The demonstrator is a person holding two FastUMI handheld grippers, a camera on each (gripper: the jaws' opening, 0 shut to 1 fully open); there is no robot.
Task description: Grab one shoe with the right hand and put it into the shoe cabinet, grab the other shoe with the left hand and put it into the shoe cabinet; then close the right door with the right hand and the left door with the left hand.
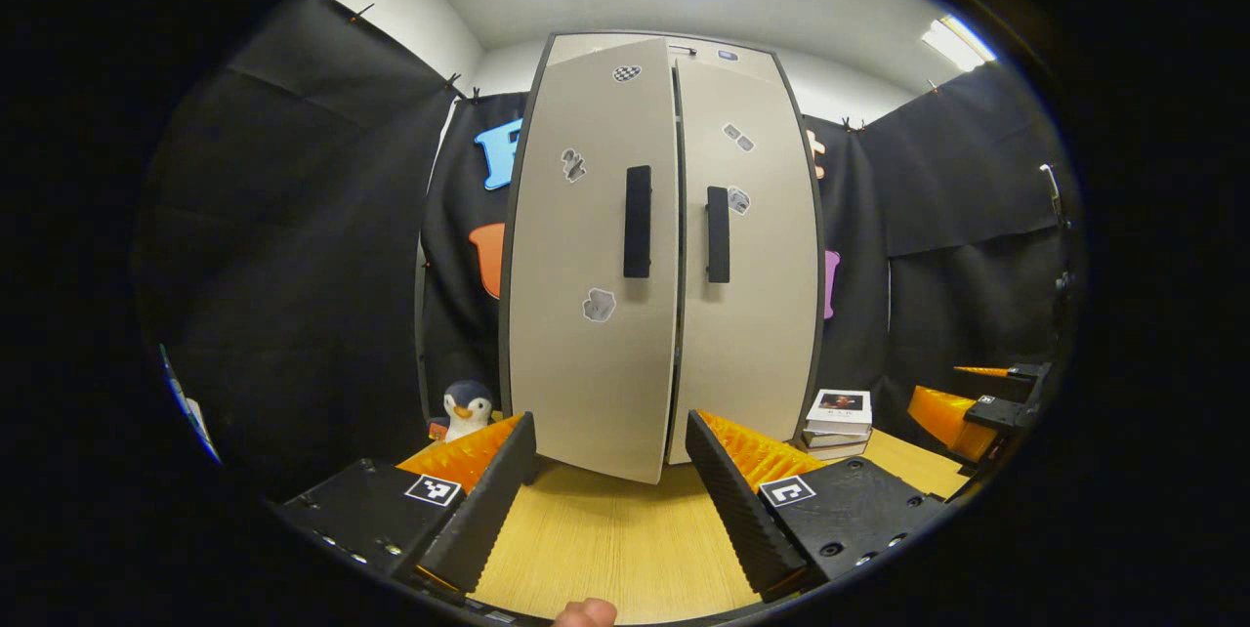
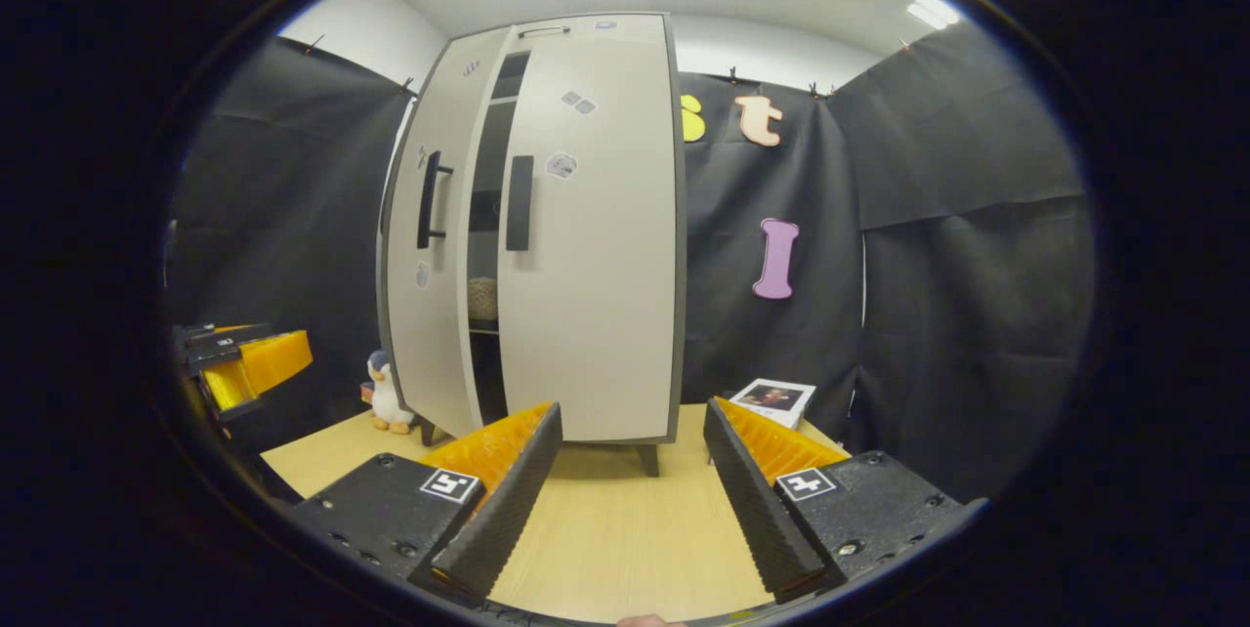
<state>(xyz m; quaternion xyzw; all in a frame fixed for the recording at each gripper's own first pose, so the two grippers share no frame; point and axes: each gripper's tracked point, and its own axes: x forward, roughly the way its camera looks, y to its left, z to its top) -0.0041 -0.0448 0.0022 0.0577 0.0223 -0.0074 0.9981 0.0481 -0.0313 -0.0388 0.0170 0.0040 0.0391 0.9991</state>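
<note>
Shoe cabinet [image 1: 664,256] stands upright at the back of the table [image 1: 615,549]; it is my landmark. No shoe can be made out on the table; in the right gripper view, something pale sits on a shelf in the gap between the doors, too small to name. My read: shoes are already stowed, door-closing is the step in hand.

Right door [image 2: 596,236] looks flush with the cabinet front. Left door [image 2: 430,246] stands ajar, dark gap beside it, free edge swung out toward the table front. In the left gripper view it overlaps the right door's edge.

Left tongs [image 1: 610,471] are spread, holding nothing, straight in front of the cabinet, low, below the left door handle [image 1: 638,222]. Right tongs [image 2: 633,456] are spread, empty, in front of the cabinet's right part.

Next move, as I judge it: left tongs push the left door's face until it seats.

Clearance: penguin toy [image 1: 467,407] just left of the cabinet foot, book stack [image 1: 838,422] just right of it, both outside the door's swing as far as I can tell. Bare table in front of the cabinet.
</note>
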